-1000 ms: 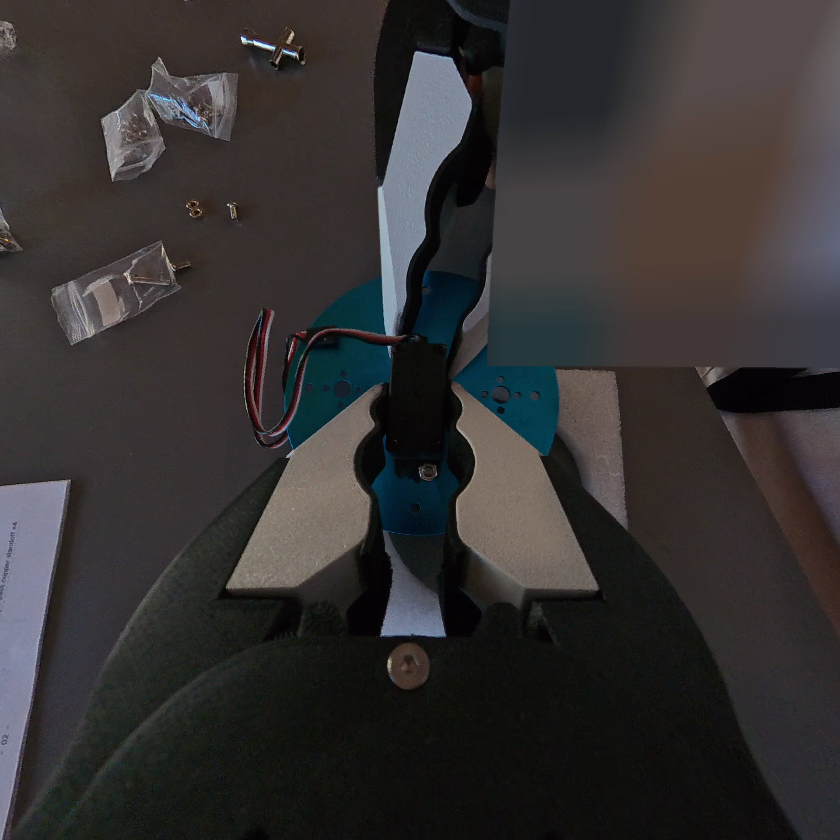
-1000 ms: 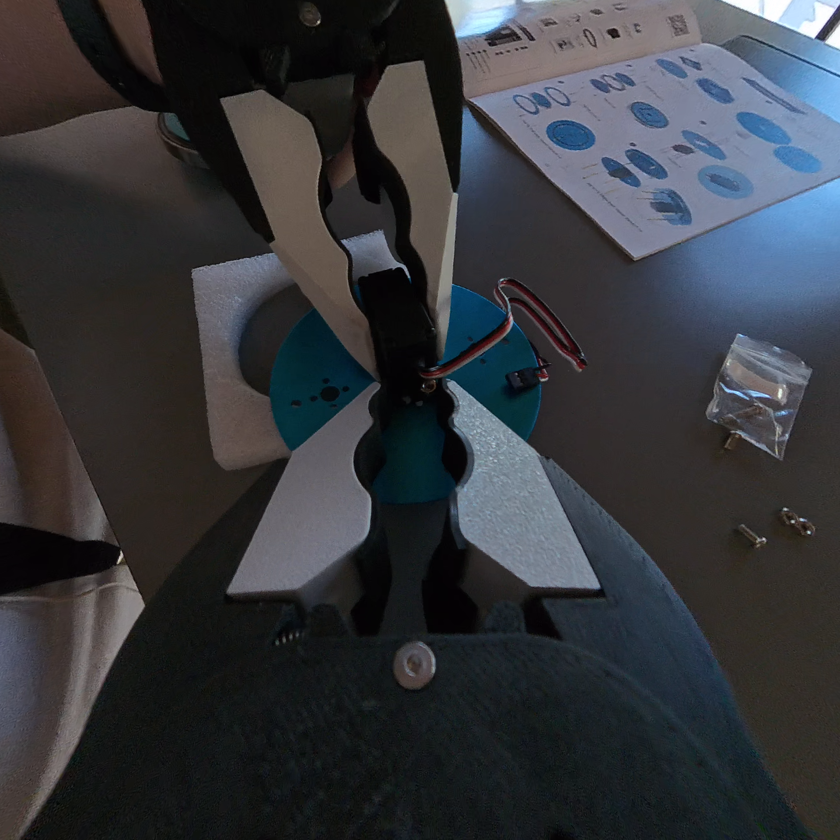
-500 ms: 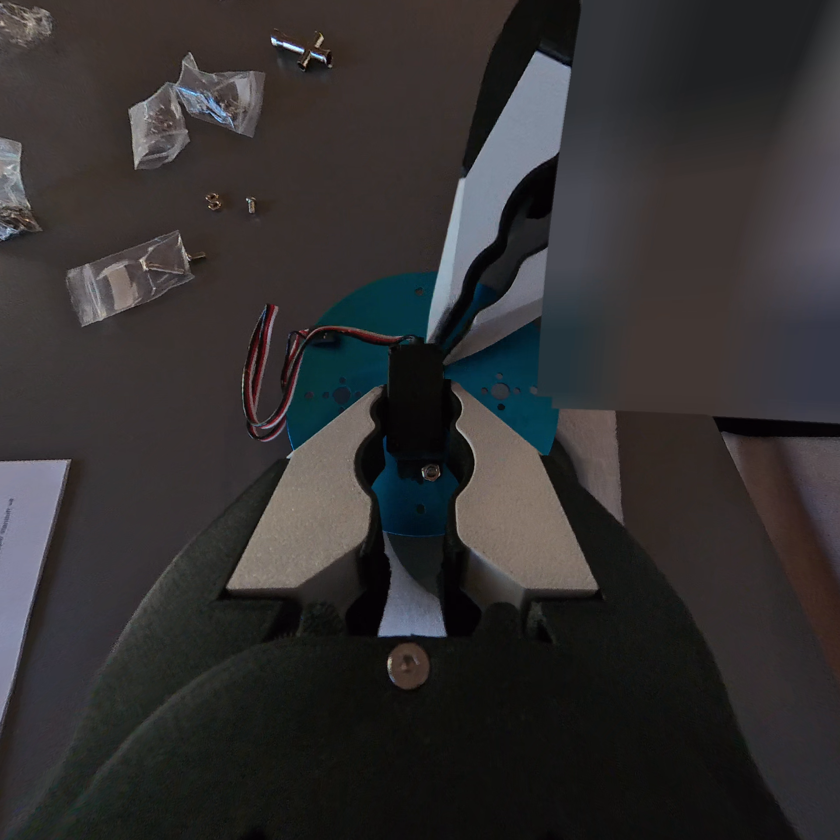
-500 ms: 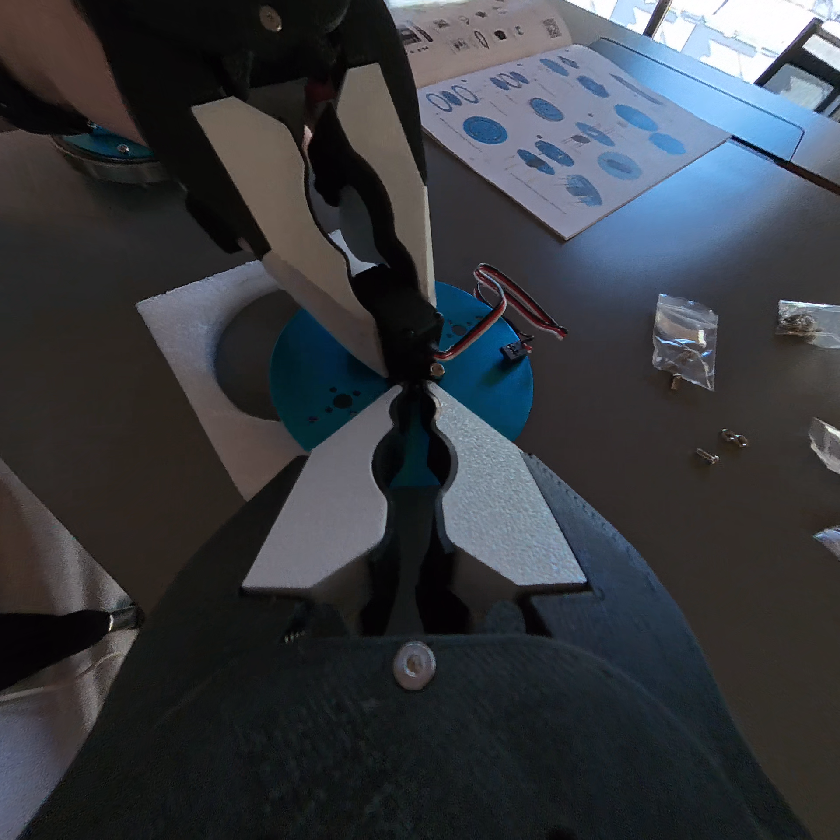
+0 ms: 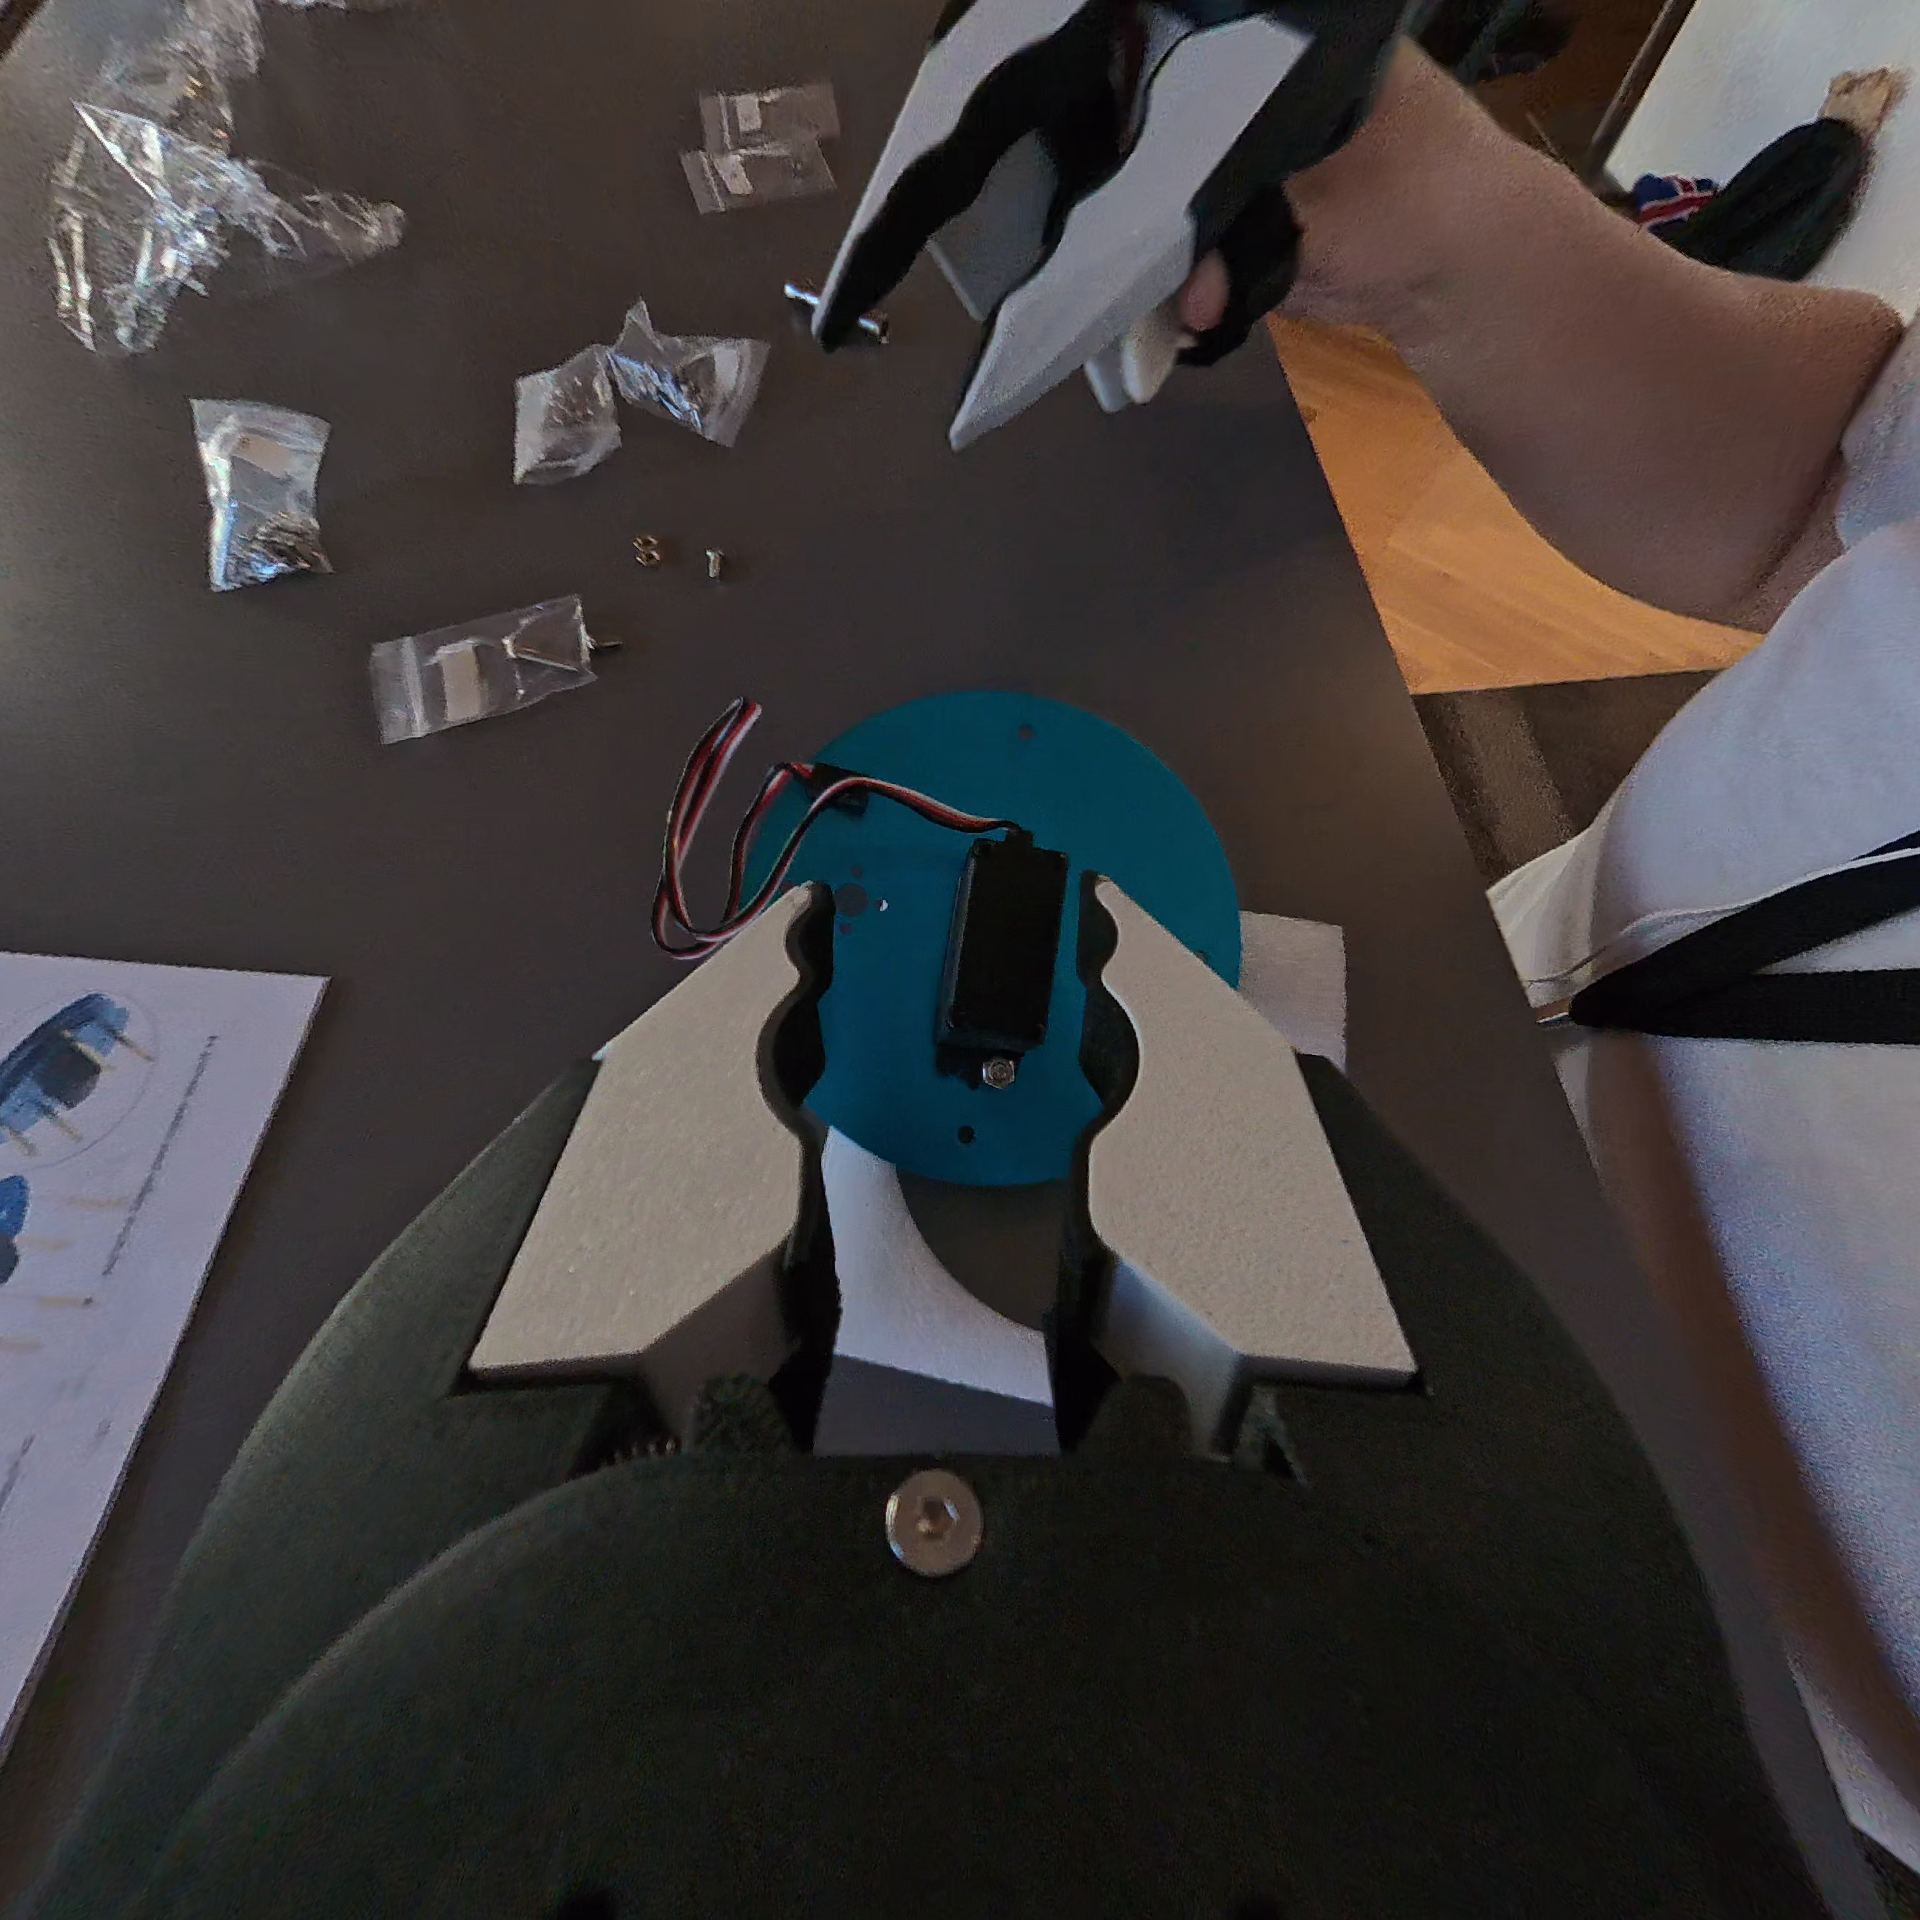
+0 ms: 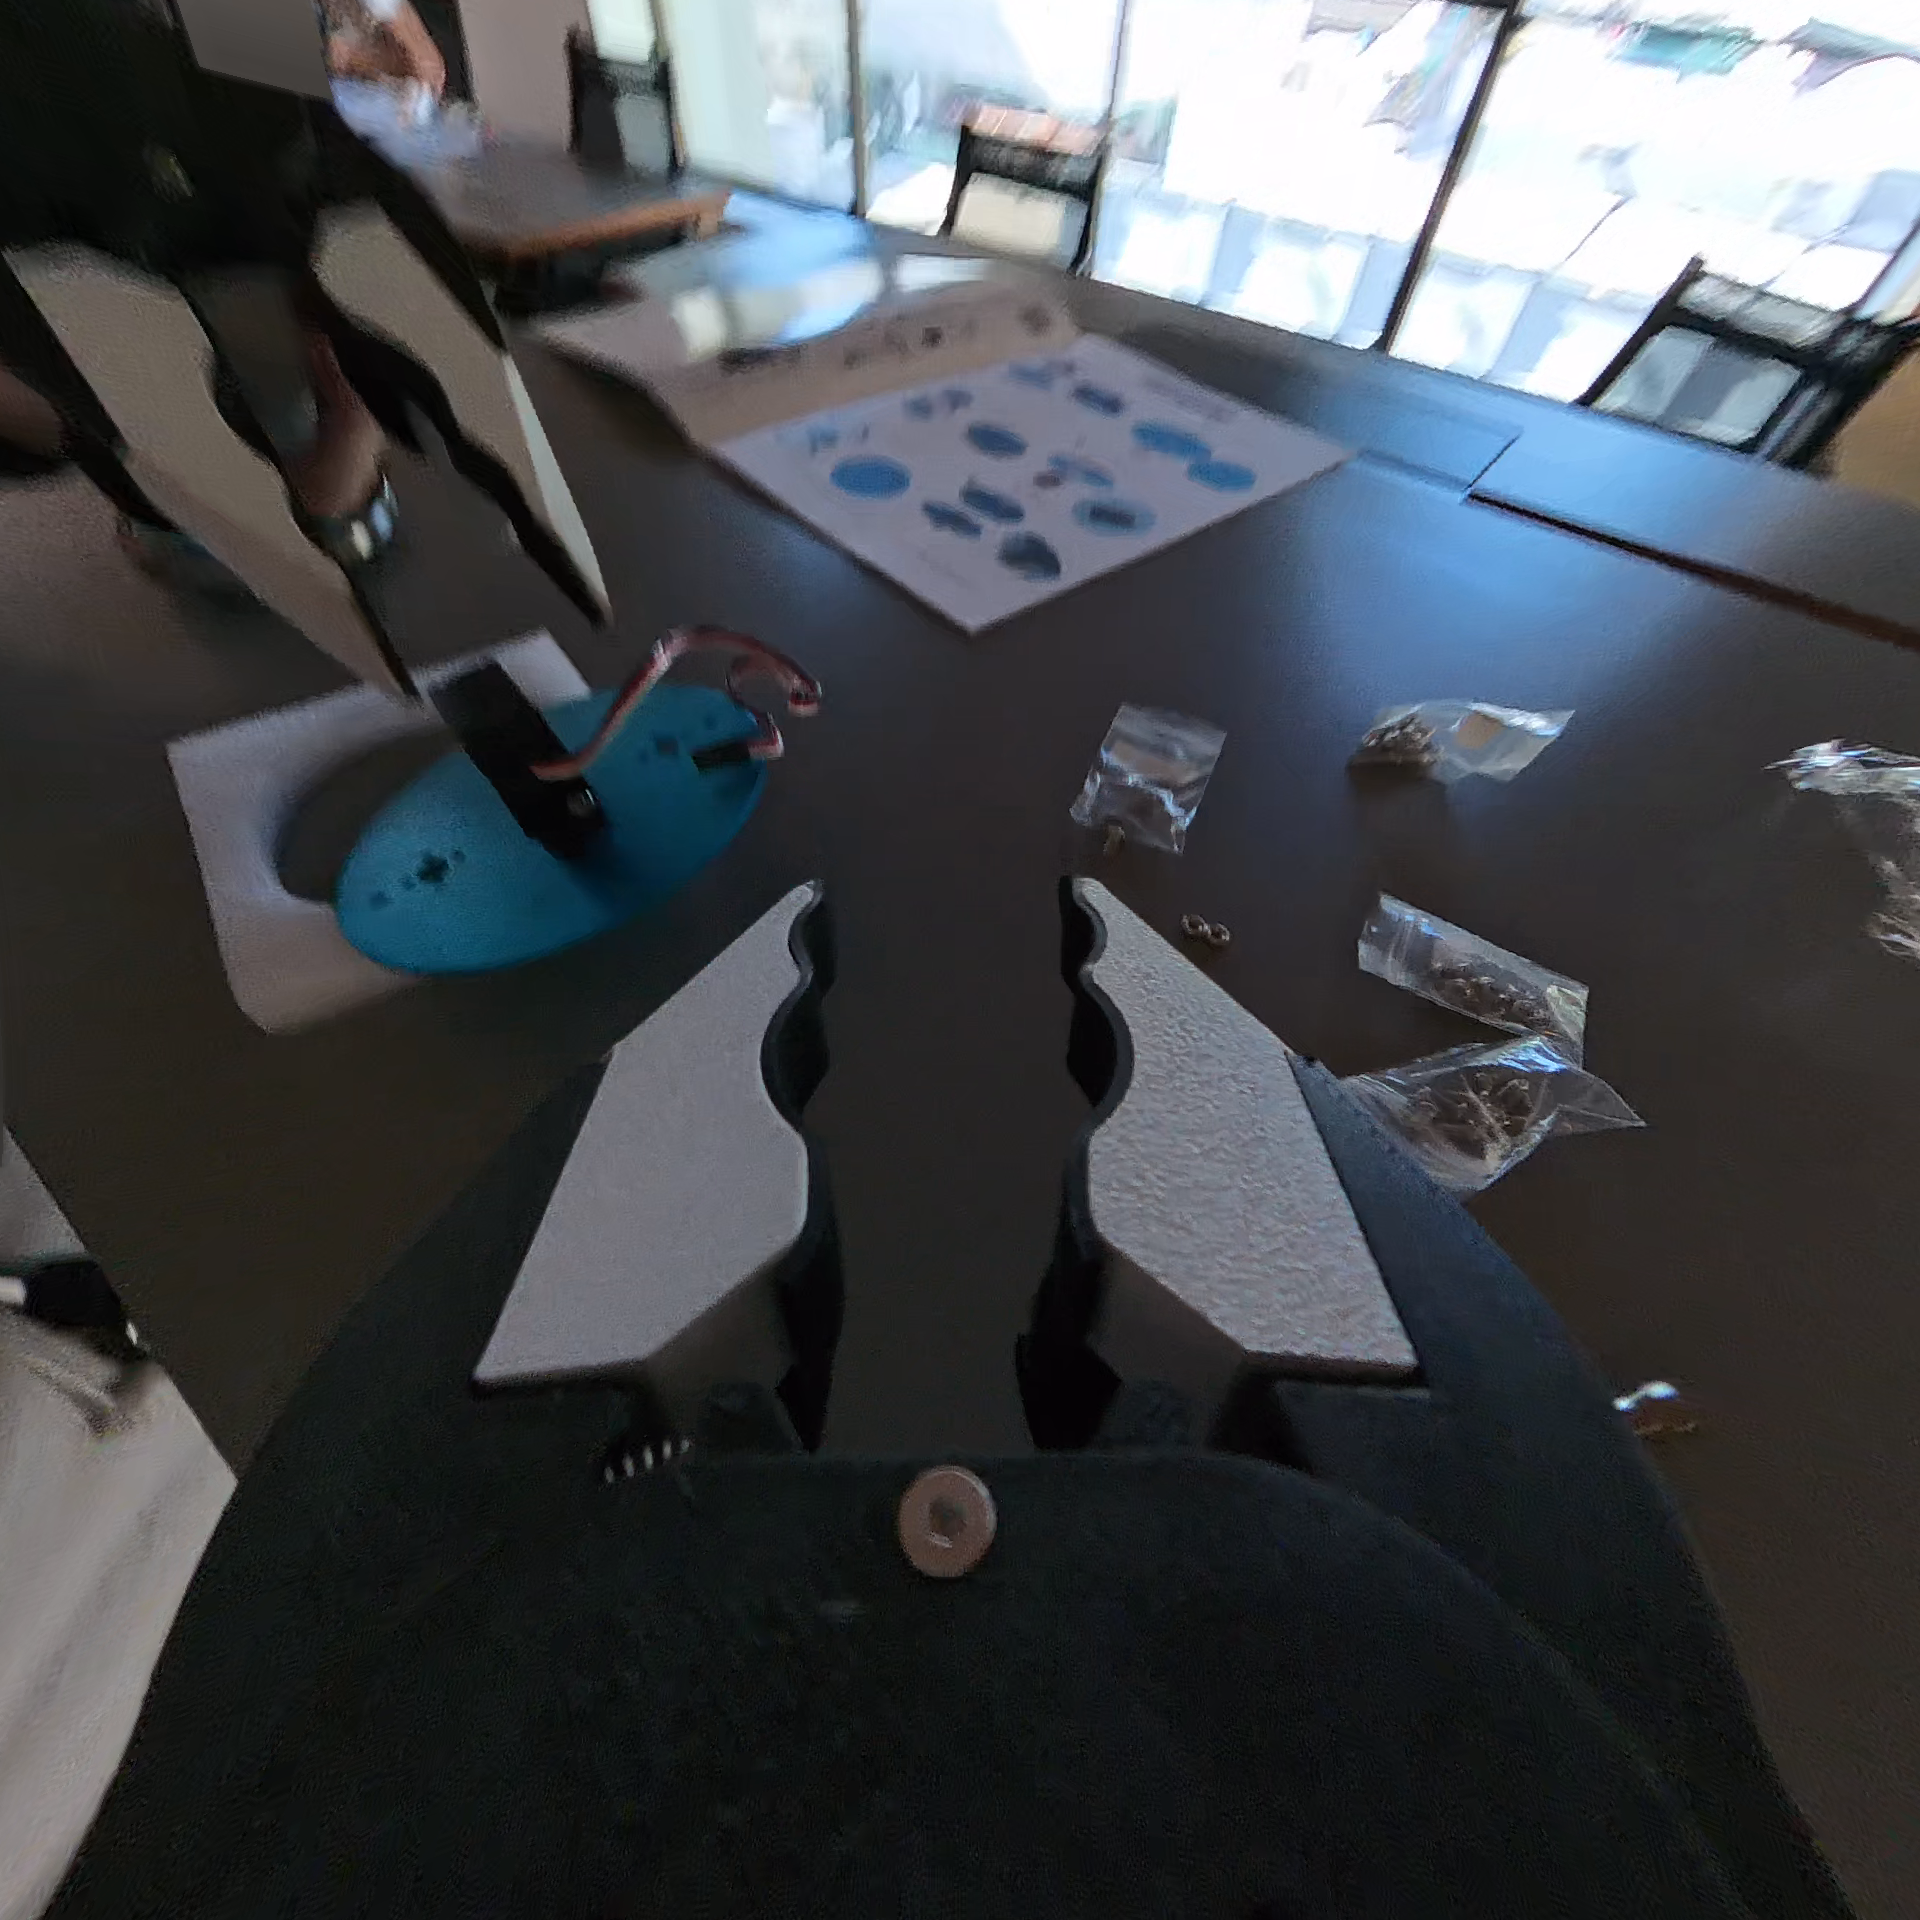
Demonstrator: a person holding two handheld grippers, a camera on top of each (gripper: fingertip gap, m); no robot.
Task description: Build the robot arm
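A black servo (image 5: 1000, 961) with a red, white and black lead (image 5: 717, 831) sits on a round blue plate (image 5: 1101, 810) on a dark table. My left gripper (image 5: 951, 894) is open, with the servo between its fingers, closer to the right finger and not clamped. In the right wrist view the left gripper (image 6: 499, 649) hangs over the servo (image 6: 520, 758) and plate (image 6: 468, 894). My right gripper (image 6: 940, 894) is open and empty, above bare table to the right of the plate. In the left wrist view it (image 5: 899, 390) is raised at the far side.
White foam (image 5: 1294, 977) lies under the plate. Several clear bags of hardware (image 5: 488, 665) (image 6: 1143, 774) and loose screws (image 5: 646, 551) lie on the table. An open booklet (image 6: 1039, 478) lies beyond. The table edge (image 5: 1382, 665) and a person's arm (image 5: 1558, 343) are to the right. About 12 cm separates my left fingertips from my right. The round blue plate (image 5: 1101, 810) is about 5 cm from my left fingertips.
My left gripper has opened and let go of the servo. My right gripper has drawn back from the servo, up and to the right, and opened wide.
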